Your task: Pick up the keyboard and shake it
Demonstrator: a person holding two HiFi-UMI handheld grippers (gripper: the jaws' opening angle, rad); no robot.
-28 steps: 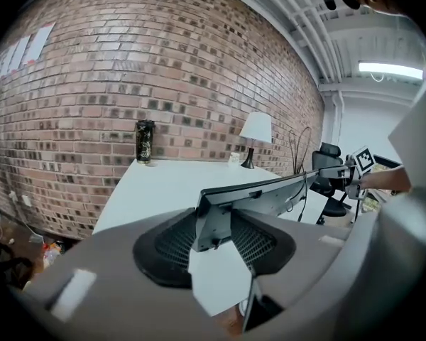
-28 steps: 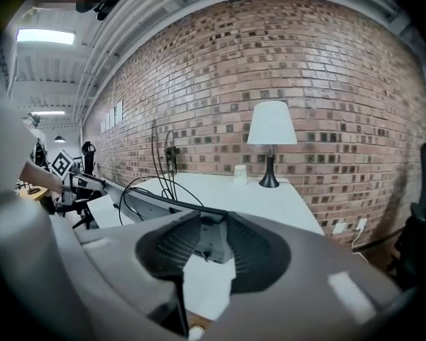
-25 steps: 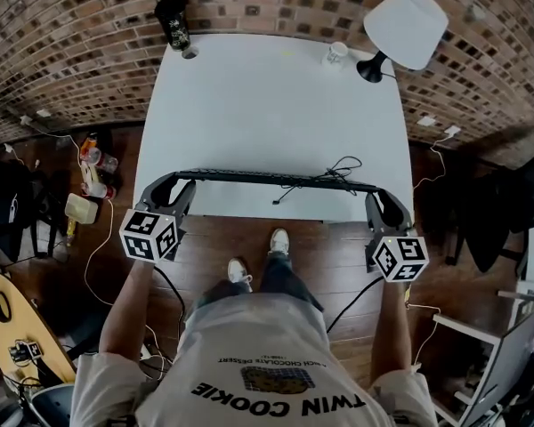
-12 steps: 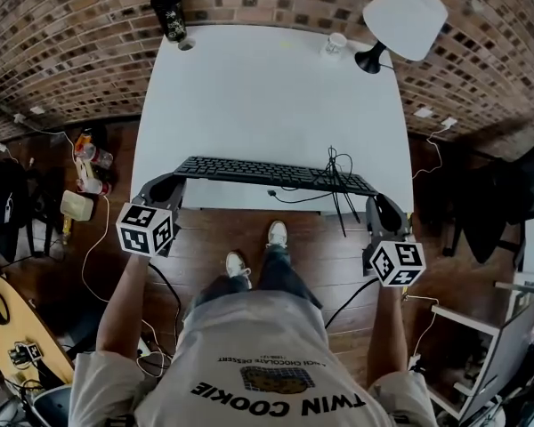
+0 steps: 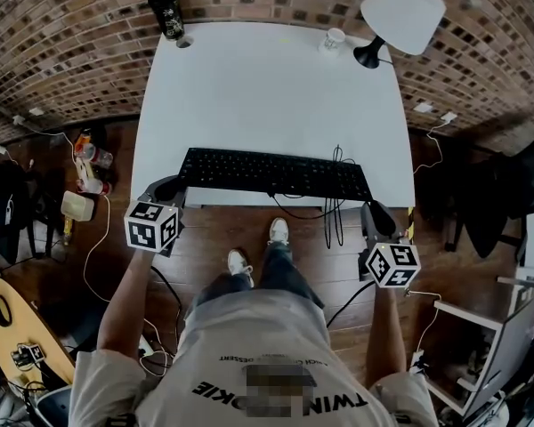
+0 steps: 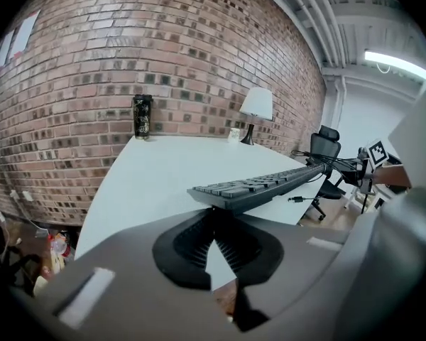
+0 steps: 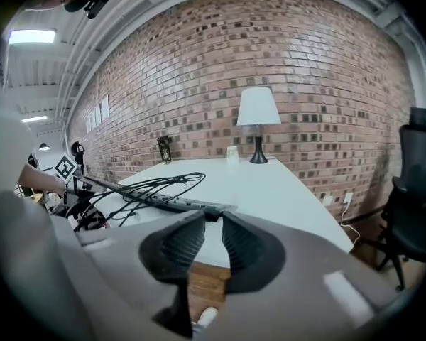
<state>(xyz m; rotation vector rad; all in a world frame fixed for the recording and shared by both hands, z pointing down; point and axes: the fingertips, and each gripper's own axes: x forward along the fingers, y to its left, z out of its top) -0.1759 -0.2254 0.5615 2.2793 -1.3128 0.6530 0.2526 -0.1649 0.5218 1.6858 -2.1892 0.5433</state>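
The black keyboard (image 5: 267,172) lies flat along the front edge of the white table (image 5: 267,96), with its black cable (image 5: 336,207) looped over its right part and hanging off the edge. My left gripper (image 5: 176,188) is at the keyboard's left end, shut, with its tips meeting just under the corner of the keyboard (image 6: 263,187) and nothing between the pads. My right gripper (image 5: 372,207) is at the right end. Its jaws have just been closing and still stand a little apart. The end of the keyboard (image 7: 177,203) sits at the tips, and the pads do not press on it.
A black can (image 5: 169,12), a white cup (image 5: 334,38) and a white-shaded lamp (image 5: 400,7) stand along the table's far edge by the brick wall. Bottles and clutter (image 5: 89,163) lie on the floor at the left. An office chair (image 7: 419,190) stands to the right.
The keyboard, held up on its edge between both grippers a second ago, now lies flat on the table. Both grippers have sunk and drawn back to its ends.
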